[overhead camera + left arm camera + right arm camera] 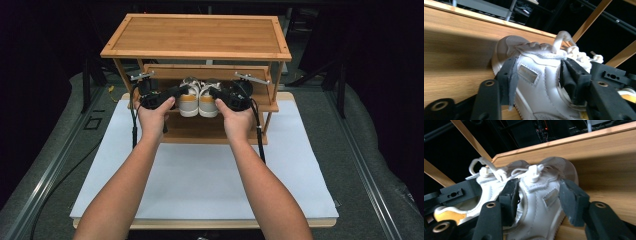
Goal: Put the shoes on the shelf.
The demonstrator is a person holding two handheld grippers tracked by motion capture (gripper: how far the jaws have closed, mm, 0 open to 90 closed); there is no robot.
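Sneakers [198,97] side by side on middle shelf [270,106] of wooden rack [197,35], 12 o'clock on surface [200,180]. Left gripper [176,91], right gripper [215,92]: our jaws wide, straddling each shoe, pads off. We judge placing done; withdrawal left.

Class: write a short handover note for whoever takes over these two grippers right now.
Left gripper: jaws wide, straddling the left shoe; whether the pads press is unclear.
Right gripper: the same on the right shoe.
Shoes: side by side on the middle shelf of the wooden rack, heels toward the person.
Done: the pair sits on the shelf.
Left: probably back both grippers out without dragging the shoes.
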